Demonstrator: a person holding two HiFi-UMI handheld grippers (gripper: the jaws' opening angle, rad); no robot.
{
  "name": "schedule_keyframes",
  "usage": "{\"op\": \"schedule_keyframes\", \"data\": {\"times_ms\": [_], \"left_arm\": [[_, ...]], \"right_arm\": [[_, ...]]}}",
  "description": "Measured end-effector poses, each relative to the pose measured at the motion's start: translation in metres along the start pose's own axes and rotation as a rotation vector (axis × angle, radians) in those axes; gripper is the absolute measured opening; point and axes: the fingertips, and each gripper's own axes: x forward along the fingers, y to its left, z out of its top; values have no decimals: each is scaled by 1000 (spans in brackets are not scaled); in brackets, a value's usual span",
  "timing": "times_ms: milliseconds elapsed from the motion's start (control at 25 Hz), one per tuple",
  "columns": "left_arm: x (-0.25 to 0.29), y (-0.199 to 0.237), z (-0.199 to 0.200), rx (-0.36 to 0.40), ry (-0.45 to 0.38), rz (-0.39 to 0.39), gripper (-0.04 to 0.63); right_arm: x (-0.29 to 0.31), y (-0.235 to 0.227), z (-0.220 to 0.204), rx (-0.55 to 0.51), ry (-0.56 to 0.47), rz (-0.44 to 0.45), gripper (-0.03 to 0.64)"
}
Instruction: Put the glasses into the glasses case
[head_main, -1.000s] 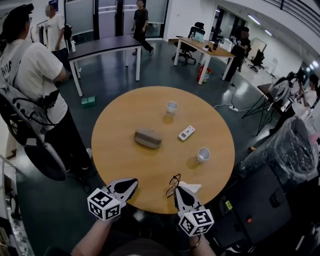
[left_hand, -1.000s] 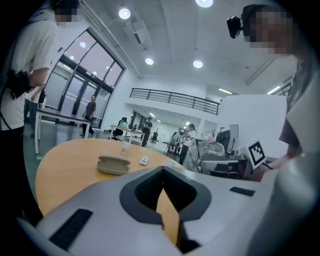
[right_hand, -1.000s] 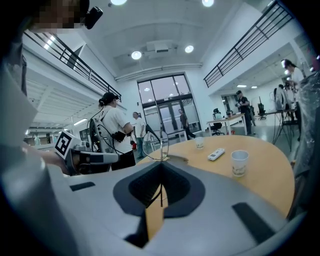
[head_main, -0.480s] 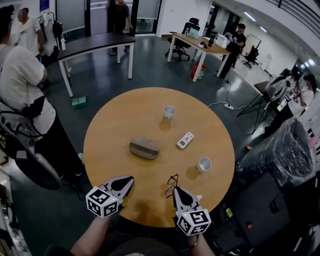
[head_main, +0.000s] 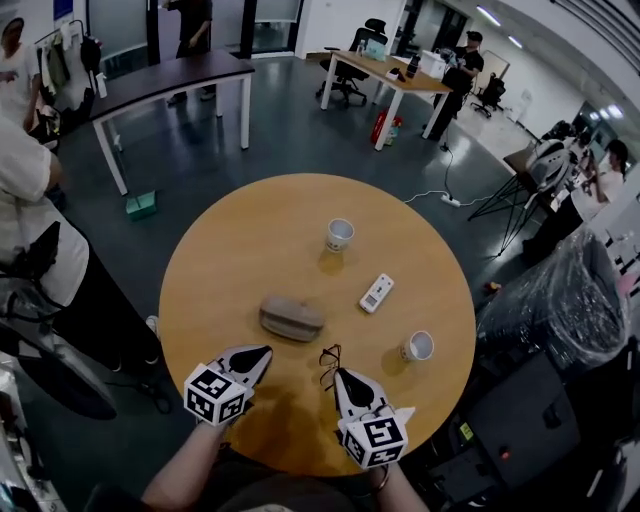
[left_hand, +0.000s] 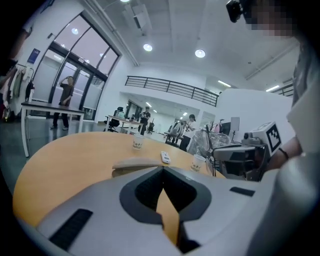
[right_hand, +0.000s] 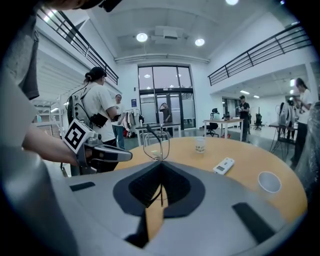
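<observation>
- At the near side of the round table, both tools have come forward from the rim and are now over the wood.
- The left tool has its jaws tip to tip with nothing between them. It sits just short of the case, on its left.
- The right tool still pinches the thin frame of the glasses. They stand up just ahead of its tips, as they did a second ago.
- The cube on each tool shows black-and-white square markers.
- The case lies near mid-table and looks closed. It is just beyond both tools and apart from the glasses.
- The case has kept its place among the other things on the table.
- The near cup stands to the right.
- The remote lies between the two cups.
- The far cup stands beyond the remote. Its print is too small to read.
</observation>
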Motion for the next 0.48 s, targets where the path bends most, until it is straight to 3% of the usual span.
{"op": "schedule_keyframes", "data": {"times_ms": [240,480], "left_arm": [[23,27,-10,94,74,-4,6],[43,46,-28,106,143,-15,6]], "right_arm": [[33,20,-5,-83,58,26,-8],[59,27,-27,-208,178,34,-8]]}}
